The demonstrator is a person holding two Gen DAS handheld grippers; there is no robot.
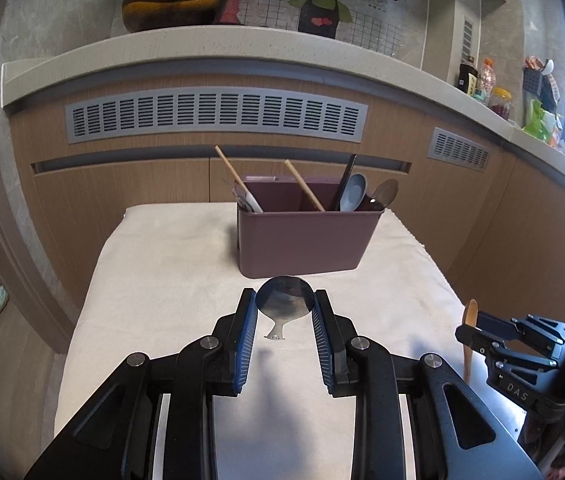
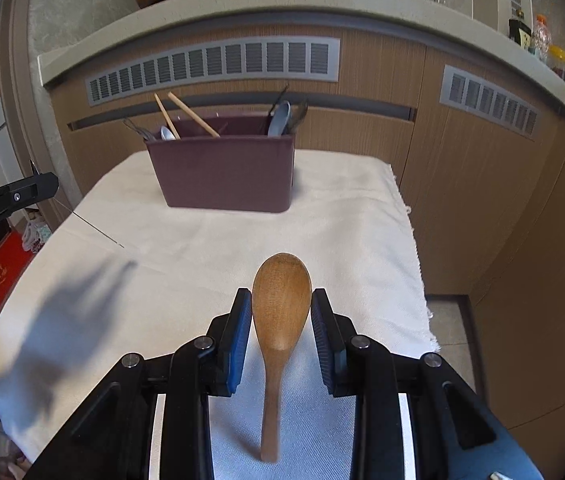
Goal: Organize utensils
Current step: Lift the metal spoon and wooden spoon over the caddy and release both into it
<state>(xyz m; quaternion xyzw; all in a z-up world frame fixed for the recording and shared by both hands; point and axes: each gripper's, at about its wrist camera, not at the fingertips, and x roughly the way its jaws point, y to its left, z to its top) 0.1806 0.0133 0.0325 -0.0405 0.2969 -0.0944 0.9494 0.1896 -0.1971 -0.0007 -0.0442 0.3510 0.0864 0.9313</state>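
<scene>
While each hand-held gripper clamps a spoon, the wooden spoon points bowl-first toward the caddy, as does the metal spoon; right hand-held gripper, left hand-held gripper.

Both grippers, left gripper and right gripper, have black linkages with silver screws. Ribbed blue pads line the fingers

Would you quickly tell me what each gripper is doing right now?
Left gripper: shut on the metal spoon, gripped by its bowl.
Right gripper: shut on the wooden spoon, gripped by its bowl.
</scene>
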